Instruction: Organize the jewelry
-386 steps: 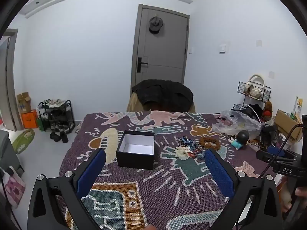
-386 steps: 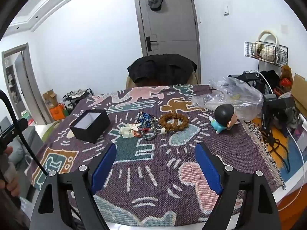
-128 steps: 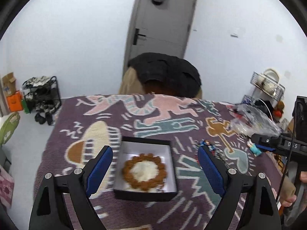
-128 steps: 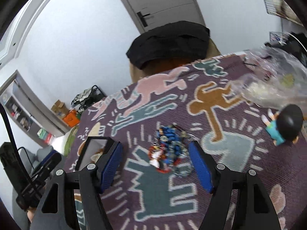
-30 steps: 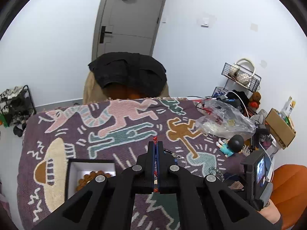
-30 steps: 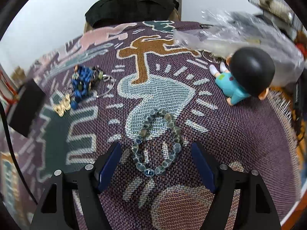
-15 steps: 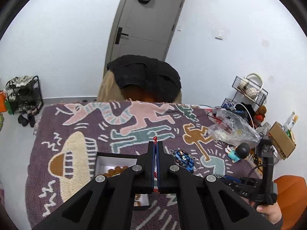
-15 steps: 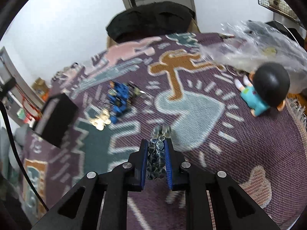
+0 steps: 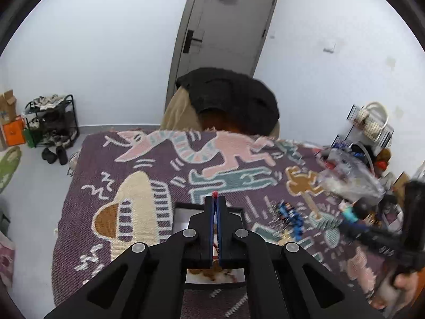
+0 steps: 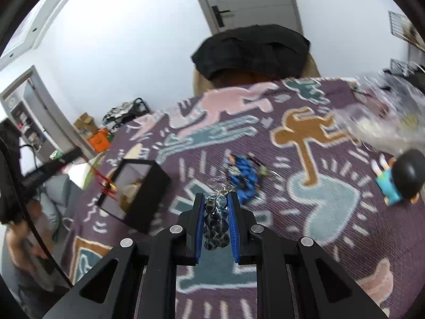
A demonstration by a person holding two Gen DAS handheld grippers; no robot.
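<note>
My left gripper (image 9: 215,199) is shut on a thin red string bracelet (image 9: 214,194) and hangs over the black open box (image 9: 183,212), which holds a brown bead bracelet (image 9: 209,272). In the right wrist view the red bracelet (image 10: 106,183) dangles above the box (image 10: 148,194). My right gripper (image 10: 216,199) is shut on a grey-blue glass bead bracelet (image 10: 216,223), held above the patterned cloth. A pile of blue and silver jewelry (image 10: 244,175) lies just beyond it, also in the left wrist view (image 9: 288,214).
A black-haired doll figure (image 10: 398,178) lies at the right. A clear plastic bag (image 10: 387,117) sits at the far right. A chair with a black jacket (image 9: 228,98) stands behind the table. The patterned cloth (image 9: 148,164) covers the table.
My left gripper has carried the red bracelet left, over the box. My right gripper has lifted the glass bead bracelet and swung left toward the box.
</note>
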